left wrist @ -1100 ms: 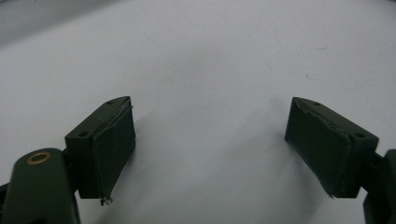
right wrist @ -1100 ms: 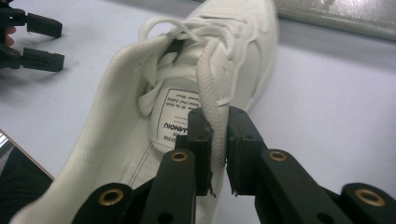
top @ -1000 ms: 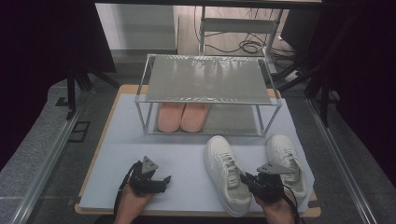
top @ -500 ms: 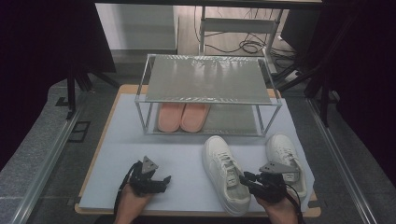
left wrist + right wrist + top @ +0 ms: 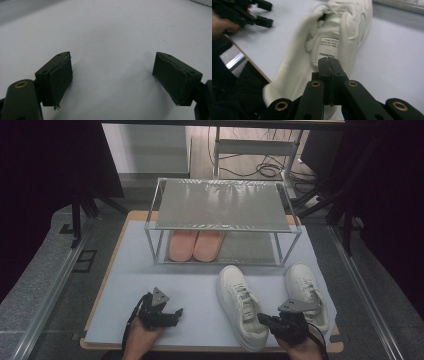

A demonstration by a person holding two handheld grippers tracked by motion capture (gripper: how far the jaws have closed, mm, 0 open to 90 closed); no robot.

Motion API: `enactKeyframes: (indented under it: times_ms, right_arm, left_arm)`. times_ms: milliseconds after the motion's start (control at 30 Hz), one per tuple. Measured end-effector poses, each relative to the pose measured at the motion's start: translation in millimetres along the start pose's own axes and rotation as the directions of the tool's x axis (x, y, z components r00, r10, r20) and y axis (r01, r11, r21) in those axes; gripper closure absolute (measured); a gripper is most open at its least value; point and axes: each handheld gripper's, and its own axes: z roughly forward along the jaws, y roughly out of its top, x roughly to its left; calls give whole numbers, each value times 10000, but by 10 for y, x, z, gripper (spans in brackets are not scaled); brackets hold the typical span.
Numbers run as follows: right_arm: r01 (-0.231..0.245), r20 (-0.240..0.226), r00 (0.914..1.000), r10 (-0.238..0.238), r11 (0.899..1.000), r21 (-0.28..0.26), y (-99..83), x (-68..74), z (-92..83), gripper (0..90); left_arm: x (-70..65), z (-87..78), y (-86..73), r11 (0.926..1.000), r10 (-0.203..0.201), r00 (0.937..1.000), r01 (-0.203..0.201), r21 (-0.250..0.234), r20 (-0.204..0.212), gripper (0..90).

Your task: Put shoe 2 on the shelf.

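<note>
White mesh and laces mark the nearer sneaker [image 5: 242, 306], which lies on the counter [image 5: 190, 290] just in front of the shoe rack [image 5: 220, 220], its heel beside the right gripper [image 5: 265, 320]. The fingers [image 5: 329, 68] of that gripper have just been closing and are pressed together over the shoe's opening; whether the collar or tongue is pinched between them cannot be told, the view being blurred. The left gripper [image 5: 175, 312] is held low over the bare counter with its fingers [image 5: 58, 75] spread apart, probably kept ready. A second sneaker [image 5: 306, 292] rests to the right, likely awaiting its turn.

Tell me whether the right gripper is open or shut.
Shut: the right gripper's black jaws meet with no gap, above the white sneaker's opening.
</note>
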Motion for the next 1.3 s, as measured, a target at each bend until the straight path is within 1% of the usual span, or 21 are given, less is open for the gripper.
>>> enactKeyframes:
  times_ms: [33,67,133,233,400,467,600,667,700,800,900,967,1100,1133,1167,1233,1267,1300]
  right_arm:
    - [-26,44,10000,26,10000,36,-3,-14,12,900]
    - [-189,-139,9997,189,9998,-8,-4,-47,19,900]
    - [-159,-107,9998,159,9999,-4,4,-71,16,900]
    - [-138,104,9999,137,9999,67,28,-109,14,900]
    - [-262,450,9987,254,9995,169,85,-255,8,900]
    - [-245,599,9979,230,9994,243,106,-301,4,900]
    - [-218,901,9958,188,9992,320,133,-356,-3,900]
    - [-142,871,9961,110,9992,362,138,-356,-5,896]
    - [-102,870,9962,66,9991,410,142,-345,-7,876]
    - [-6,625,9980,-21,9991,428,173,-333,-38,824]
    - [215,677,9974,-245,9988,446,229,-335,-101,800]
    - [346,670,9970,-386,9975,612,270,-348,-129,762]
    - [649,769,9942,-751,9898,1266,329,-371,-119,689]
    - [771,783,9927,-913,9828,1676,355,-391,-95,668]
    - [771,783,9927,-913,9828,1676,355,-391,-95,668]
    - [921,644,9920,-1083,9722,2153,385,-413,-63,654]
    - [967,607,9917,-1134,9686,2288,394,-416,-55,646]
    - [1035,585,9908,-1217,9628,2497,409,-418,-40,624]
  left_arm:
    - [-1,0,0,10000,-7,10000,7,-8,-1,163]
    - [-1,1,0,10000,-12,10000,12,-11,1,163]
    - [-1,1,0,10000,-11,10000,11,-10,1,163]
    - [-2,0,-1,10000,0,10000,0,-17,0,164]
    - [-2,0,-1,10000,-1,10000,1,-18,4,166]
    - [-2,0,-1,10000,-2,10000,3,-20,5,166]
    - [-2,0,-1,10000,-4,10000,4,-18,7,166]
    - [-1,0,-1,10000,-10,10000,10,-17,12,166]
    - [-1,0,0,10000,-9,10000,9,-15,14,165]
    - [-1,0,-1,10000,-8,10000,8,-18,11,166]
    - [-1,-1,-1,10000,-5,10000,5,-18,13,166]
    - [-1,-1,-1,10000,-3,10000,3,-18,13,166]
    - [-2,0,-1,10000,-5,10000,5,-22,13,166]
    - [-2,-1,-1,10000,-2,10000,2,-20,13,166]
    - [-2,-1,-1,10000,-3,10000,3,-22,13,166]
    - [-2,-1,0,10000,-1,10000,1,-17,11,166]
    - [-2,-1,-1,10000,-5,10000,5,-21,14,166]
    - [-2,-1,-1,10000,-6,10000,6,-21,16,166]
